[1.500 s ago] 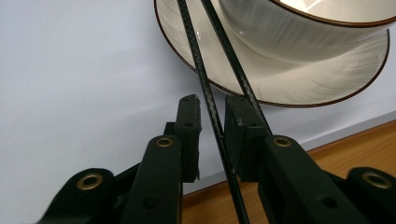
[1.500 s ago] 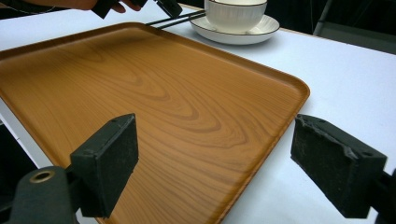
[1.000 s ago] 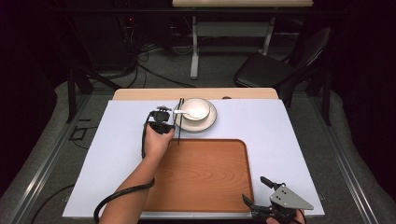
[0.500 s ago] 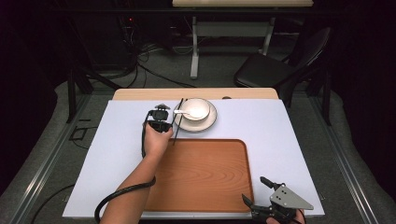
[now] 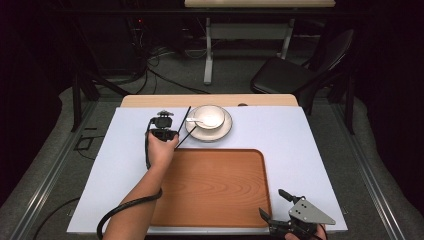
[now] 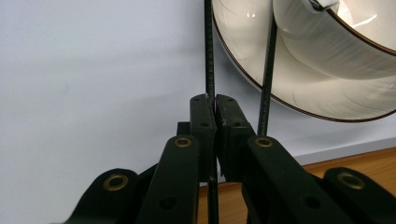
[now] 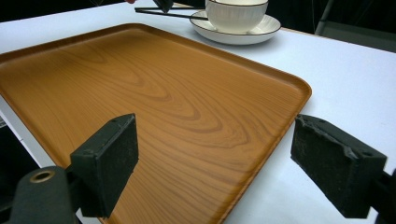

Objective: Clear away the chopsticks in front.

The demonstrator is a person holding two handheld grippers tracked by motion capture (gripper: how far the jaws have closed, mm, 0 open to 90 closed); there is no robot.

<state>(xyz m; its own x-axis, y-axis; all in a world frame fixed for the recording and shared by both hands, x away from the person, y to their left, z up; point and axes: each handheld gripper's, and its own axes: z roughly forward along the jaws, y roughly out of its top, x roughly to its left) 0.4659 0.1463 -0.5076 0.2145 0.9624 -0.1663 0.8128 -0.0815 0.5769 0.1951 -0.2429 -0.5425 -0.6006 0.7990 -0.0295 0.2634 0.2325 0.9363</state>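
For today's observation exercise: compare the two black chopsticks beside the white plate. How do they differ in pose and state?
1. The left black chopstick is clamped between the pads of the left tool; the right black chopstick lies free beside that tool.
2. The left chopstick runs clear of the white gold-rimmed plate; the right chopstick crosses over the plate's rim.
Shared: both are thin, black and lie nearly side by side.

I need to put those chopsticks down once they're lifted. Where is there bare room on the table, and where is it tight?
The wooden tray is bare across its whole surface. White tabletop lies free right of the plate, and left of the left gripper. It is crowded by the plate's left rim, where that gripper pinches one chopstick beside the other chopstick.
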